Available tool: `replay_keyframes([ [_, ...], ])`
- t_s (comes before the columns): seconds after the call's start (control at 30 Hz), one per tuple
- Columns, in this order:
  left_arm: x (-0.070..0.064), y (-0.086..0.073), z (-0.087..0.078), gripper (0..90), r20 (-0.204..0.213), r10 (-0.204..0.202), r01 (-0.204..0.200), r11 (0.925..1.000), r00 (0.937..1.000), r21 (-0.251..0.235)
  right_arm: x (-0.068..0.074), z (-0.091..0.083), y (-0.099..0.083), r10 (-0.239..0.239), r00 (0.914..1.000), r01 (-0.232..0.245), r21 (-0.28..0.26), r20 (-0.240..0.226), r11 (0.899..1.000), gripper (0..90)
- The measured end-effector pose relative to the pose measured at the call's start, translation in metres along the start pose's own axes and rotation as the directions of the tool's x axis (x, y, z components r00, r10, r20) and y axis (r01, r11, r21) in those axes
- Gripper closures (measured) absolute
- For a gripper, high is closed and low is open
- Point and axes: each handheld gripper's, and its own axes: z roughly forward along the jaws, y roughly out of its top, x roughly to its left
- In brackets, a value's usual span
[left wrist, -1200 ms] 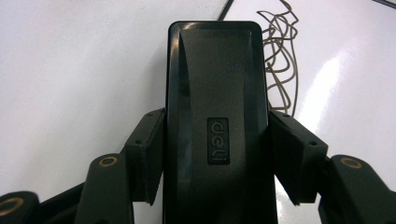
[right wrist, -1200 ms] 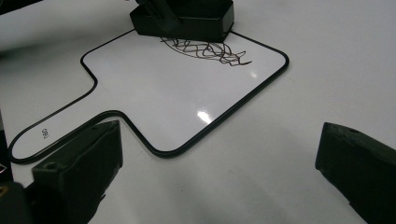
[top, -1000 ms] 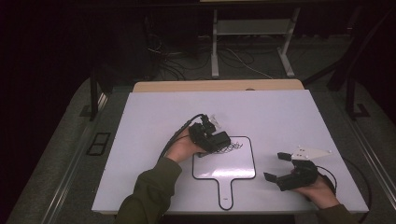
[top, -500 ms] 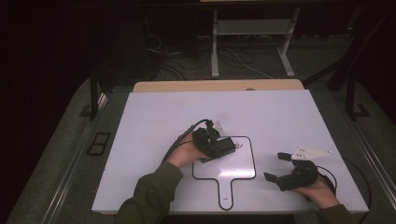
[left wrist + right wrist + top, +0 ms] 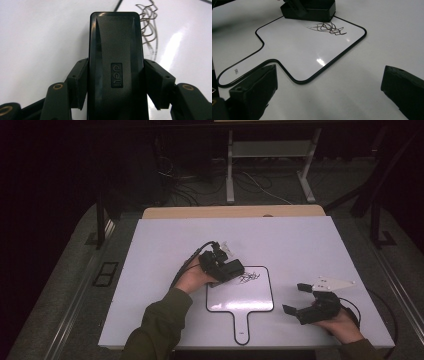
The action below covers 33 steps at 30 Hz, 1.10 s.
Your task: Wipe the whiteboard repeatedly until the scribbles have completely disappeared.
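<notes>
A paddle-shaped whiteboard (image 5: 240,296) (image 5: 307,52) lies on the white table (image 5: 300,240), handle toward me. A dark scribble (image 5: 249,278) (image 5: 327,27) (image 5: 148,27) marks its far edge. My left gripper (image 5: 231,271) (image 5: 116,83) is shut on a black block eraser (image 5: 233,267) (image 5: 116,50) with a "deli" label. The eraser rests on the board's far left corner, just left of the scribble, and also appears as the eraser (image 5: 312,10) in the right gripper view. My right gripper (image 5: 295,298) (image 5: 329,87) stands open and empty on the table, right of the board.
The board's handle (image 5: 242,72) points at the table's near edge. A wooden strip (image 5: 230,212) runs along the far edge. Beyond it are a metal stand (image 5: 270,155) and floor cables (image 5: 190,190). Bare table lies left of and beyond the board.
My left gripper has carried the eraser right and toward me, onto the board's far left corner beside the scribble. The right gripper has barely moved.
</notes>
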Motion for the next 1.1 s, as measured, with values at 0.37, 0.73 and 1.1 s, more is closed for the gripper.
replay_keyframes([
  [0.37, 0.018, -0.005, -0.004, 39.2, -0.061, -0.036, 0.037, 0.9992, 0.9975, 0.014, 0.0, -0.001, 0.0, 0.002, 1.0, -0.002, -0.002, -0.001, 1.0, 0.0],
  [0.73, 0.002, -0.004, -0.005, 39.2, -0.048, 0.006, -0.004, 0.9993, 0.9988, 0.037, 0.0, 0.0, 0.0, -0.001, 1.0, 0.001, -0.001, -0.001, 1.0, 0.0],
  [1.1, 0.017, -0.004, -0.004, 39.1, -0.084, -0.035, 0.037, 0.999, 0.9959, 0.024, 0.0, 0.0, 0.0, 0.001, 1.0, -0.001, 0.0, -0.001, 1.0, 0.0],
])
